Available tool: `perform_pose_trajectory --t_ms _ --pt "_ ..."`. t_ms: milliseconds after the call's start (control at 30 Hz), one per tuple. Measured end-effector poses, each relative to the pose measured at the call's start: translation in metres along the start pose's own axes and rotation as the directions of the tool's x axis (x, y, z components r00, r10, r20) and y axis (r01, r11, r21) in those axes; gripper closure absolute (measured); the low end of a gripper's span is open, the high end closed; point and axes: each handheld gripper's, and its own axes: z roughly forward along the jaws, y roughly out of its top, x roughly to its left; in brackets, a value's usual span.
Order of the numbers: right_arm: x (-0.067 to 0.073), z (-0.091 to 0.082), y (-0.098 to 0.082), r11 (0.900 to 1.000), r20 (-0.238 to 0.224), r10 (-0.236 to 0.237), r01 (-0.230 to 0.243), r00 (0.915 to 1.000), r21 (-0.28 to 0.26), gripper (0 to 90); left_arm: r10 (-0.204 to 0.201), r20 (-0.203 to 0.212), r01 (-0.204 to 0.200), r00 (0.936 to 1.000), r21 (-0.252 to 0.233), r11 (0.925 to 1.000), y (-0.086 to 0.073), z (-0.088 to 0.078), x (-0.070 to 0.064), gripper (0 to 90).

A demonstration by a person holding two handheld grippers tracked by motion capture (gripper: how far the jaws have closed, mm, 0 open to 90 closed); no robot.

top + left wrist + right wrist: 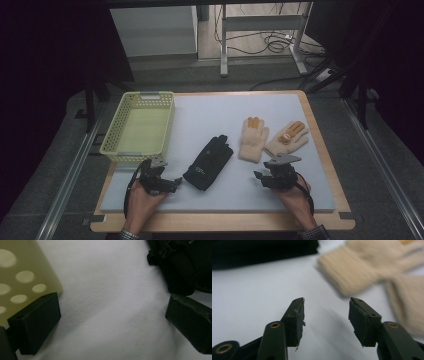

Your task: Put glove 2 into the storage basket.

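On the pale grey mat the person holds one claw in each hand, both low at the near side of the table. The right gripper has its jaws apart at a middle width, and nothing sits between them; in the right gripper view only bare mat lies in the gap. Just ahead of this claw and a little to its right lies the cuff of a beige glove, near the jaw tips but not touching them. A second beige glove lies to the right of the first one, blurred in that view. In the high view these two are the left beige glove, flat with fingers pointing away, and the right one, tilted, both just beyond the right gripper. Ahead of this claw and to its left is the black glove, apart from the jaws. The left gripper has its jaws wide, and bare mat is between them. The black glove lies just beside this claw, close to its right jaw; in the left gripper view the dark cloth is right above that jaw, and I cannot tell if it touches. Close to its left jaw is the corner of the yellow basket, which has round holes. In the high view the basket stands just beyond the left hand.
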Motion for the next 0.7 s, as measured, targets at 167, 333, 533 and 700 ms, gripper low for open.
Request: perform_pose_trajectory --t_ms 167,333,533,700 --pt "-0.012 -0.003 -0.012 1.000 0.062 0.014 -0.016 0.9980 0.025 38.2 0.000 0.000 0.000 1.0000 -0.001 1.0000 0.000 0.000 0.000 0.4" --pt "-0.018 -0.002 -0.017 0.998 0.045 0.068 -0.068 0.9967 0.005 31.3 -0.003 0.004 0.003 1.0000 -0.002 1.0000 0.000 0.000 0.000 0.3" --pt "-0.018 -0.001 -0.018 0.998 0.051 0.063 -0.064 0.9967 0.007 28.0 0.005 0.015 -0.005 0.9999 -0.003 1.0000 -0.001 -0.001 0.002 0.8" --pt "-0.017 -0.001 -0.018 0.998 0.055 0.059 -0.060 0.9967 0.006 27.5 0.007 0.056 -0.007 0.9984 -0.001 1.0000 -0.001 -0.007 0.007 4.1"
